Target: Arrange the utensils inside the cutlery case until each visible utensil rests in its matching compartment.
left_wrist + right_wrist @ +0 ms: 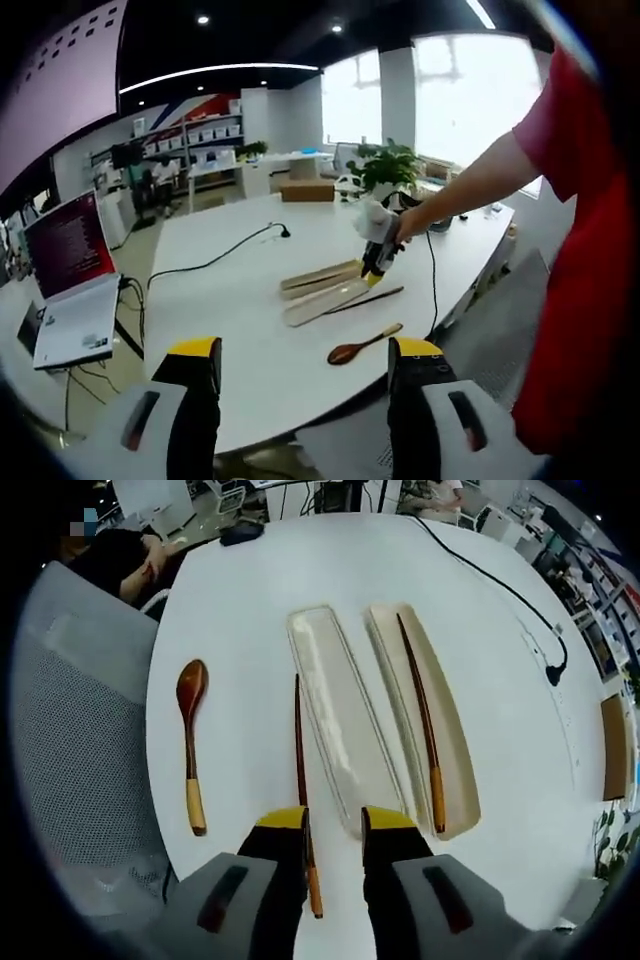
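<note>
The cutlery case lies open on the white table (480, 610) as two long halves: a pale translucent one (340, 720) and a beige one (455, 780) holding one dark chopstick (420, 700). A second chopstick (299, 750) lies on the table left of the case, its light end passing under my right gripper's left jaw. Further left is a wooden spoon (189, 740). My right gripper (335, 825) is open above the near end of the case. In the left gripper view it (375, 275) hovers over the case (325, 285), with the spoon (362, 345) nearer. My left gripper (305, 350) is open, held back from the table.
A black cable (215, 258) crosses the table (250, 330) to the far side. A laptop (70, 290) sits on a side desk at left. A cardboard box (307, 191) and a plant (385, 165) stand at the far edge. A grey mesh chair (75, 750) is beside the table.
</note>
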Demonstrator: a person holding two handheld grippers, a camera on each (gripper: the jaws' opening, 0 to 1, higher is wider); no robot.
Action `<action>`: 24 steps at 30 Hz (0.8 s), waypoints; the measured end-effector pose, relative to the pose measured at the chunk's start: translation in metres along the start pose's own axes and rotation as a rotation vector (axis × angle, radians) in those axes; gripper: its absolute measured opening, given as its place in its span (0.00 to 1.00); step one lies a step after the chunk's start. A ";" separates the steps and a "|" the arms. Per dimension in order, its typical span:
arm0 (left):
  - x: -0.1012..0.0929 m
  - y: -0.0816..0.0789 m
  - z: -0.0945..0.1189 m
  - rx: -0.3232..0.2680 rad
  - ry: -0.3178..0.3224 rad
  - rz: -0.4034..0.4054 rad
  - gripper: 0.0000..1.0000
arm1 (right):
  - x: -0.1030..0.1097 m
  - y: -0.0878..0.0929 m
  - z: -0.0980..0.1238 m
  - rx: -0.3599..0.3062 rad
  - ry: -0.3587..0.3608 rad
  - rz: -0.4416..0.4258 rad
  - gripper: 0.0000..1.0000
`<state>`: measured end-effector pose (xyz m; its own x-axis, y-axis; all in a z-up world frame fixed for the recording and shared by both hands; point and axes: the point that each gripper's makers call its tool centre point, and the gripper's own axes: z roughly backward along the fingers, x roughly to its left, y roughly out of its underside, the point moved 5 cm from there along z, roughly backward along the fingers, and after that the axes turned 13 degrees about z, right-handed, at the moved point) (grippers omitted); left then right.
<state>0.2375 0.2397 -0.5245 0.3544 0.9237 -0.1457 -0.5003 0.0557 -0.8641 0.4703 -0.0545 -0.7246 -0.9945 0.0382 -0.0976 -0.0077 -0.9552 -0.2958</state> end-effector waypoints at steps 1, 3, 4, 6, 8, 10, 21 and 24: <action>0.000 -0.001 0.000 -0.006 -0.002 0.002 0.69 | 0.001 0.000 -0.001 -0.003 -0.001 -0.005 0.18; 0.000 -0.002 0.001 -0.022 -0.006 0.016 0.69 | 0.006 0.002 -0.004 -0.011 -0.004 -0.017 0.18; -0.001 -0.002 0.002 -0.029 -0.006 0.022 0.69 | 0.011 0.004 -0.007 -0.011 -0.009 -0.010 0.18; -0.003 0.000 0.002 -0.026 0.000 0.033 0.69 | 0.016 0.006 -0.010 -0.012 -0.008 0.019 0.17; -0.004 0.003 0.003 -0.014 -0.003 0.021 0.69 | 0.016 0.009 -0.014 -0.005 -0.010 0.016 0.17; -0.004 0.004 0.004 -0.010 -0.005 0.018 0.69 | 0.014 0.013 -0.016 0.001 -0.008 0.007 0.17; -0.002 0.000 0.008 -0.014 -0.016 0.011 0.69 | 0.021 0.026 -0.023 0.010 -0.023 -0.013 0.16; -0.004 0.003 0.008 -0.004 -0.015 0.008 0.69 | 0.024 0.025 -0.026 0.026 -0.036 0.011 0.16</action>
<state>0.2282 0.2397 -0.5229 0.3384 0.9297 -0.1456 -0.5000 0.0466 -0.8648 0.4485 -0.0696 -0.7588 -0.9976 0.0175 -0.0665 0.0011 -0.9630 -0.2696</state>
